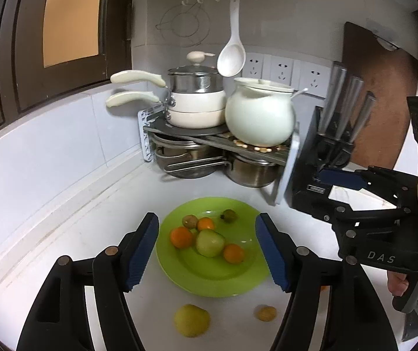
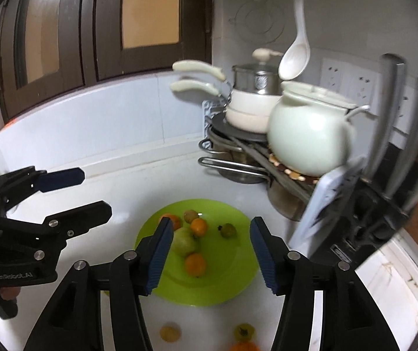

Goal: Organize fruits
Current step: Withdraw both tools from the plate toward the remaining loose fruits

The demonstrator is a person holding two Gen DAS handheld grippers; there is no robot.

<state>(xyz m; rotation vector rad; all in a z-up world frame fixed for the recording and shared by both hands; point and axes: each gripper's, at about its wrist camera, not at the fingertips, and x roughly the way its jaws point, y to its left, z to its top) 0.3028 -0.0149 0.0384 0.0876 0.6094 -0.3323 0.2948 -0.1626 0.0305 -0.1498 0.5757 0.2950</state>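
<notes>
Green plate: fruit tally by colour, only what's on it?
orange fruits: 3
large pale green fruit: 1
small brown-olive fruits: 2
Total on the green plate: 6

My right gripper's left finger hides part of the green guava. An orange fruit is cut off at the near edge. The knife block on the right is blurred.
</notes>
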